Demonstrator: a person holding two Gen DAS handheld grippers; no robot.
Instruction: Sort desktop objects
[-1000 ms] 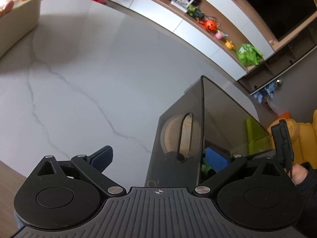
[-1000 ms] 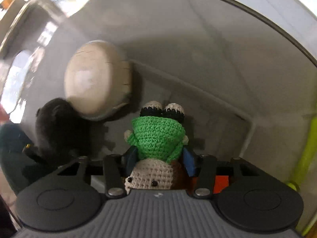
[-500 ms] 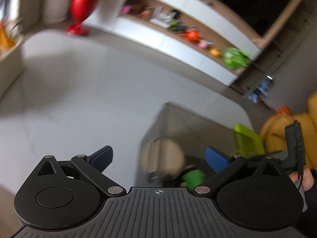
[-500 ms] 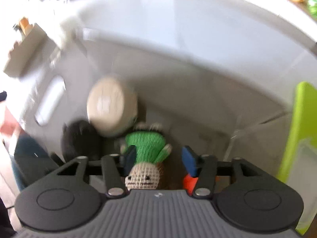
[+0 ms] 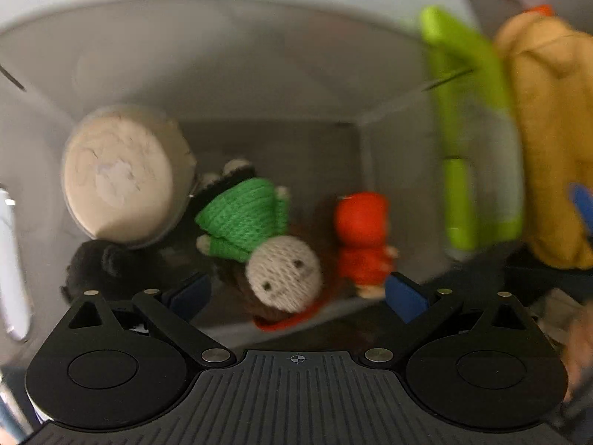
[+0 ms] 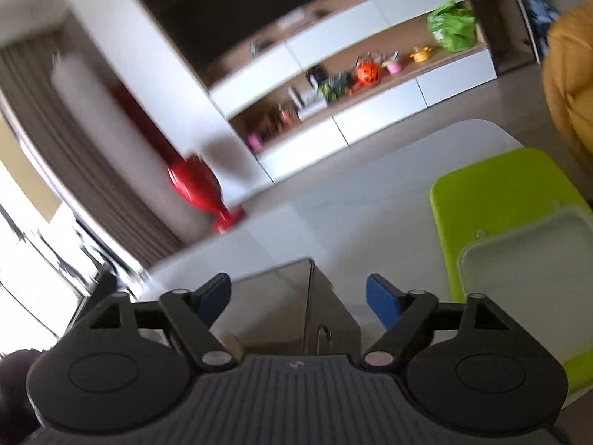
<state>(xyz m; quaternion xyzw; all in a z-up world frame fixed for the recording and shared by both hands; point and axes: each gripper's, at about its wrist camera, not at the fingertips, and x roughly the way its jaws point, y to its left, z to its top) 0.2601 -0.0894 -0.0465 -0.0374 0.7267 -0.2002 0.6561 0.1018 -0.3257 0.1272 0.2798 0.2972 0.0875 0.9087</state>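
Green doll lies, seemingly untouched, between parted jaws.

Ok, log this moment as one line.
left gripper: open, over bin | green doll: in bin, released | right gripper: open, empty

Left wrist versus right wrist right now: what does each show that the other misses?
Left wrist only: inside the grey bin, the green doll, orange doll, beige puck and a black toy, with the left gripper open above them.
Right wrist only: the bin's outside, the shelf, red vase, and the right gripper open and empty.
Both: the bin and the green tray.
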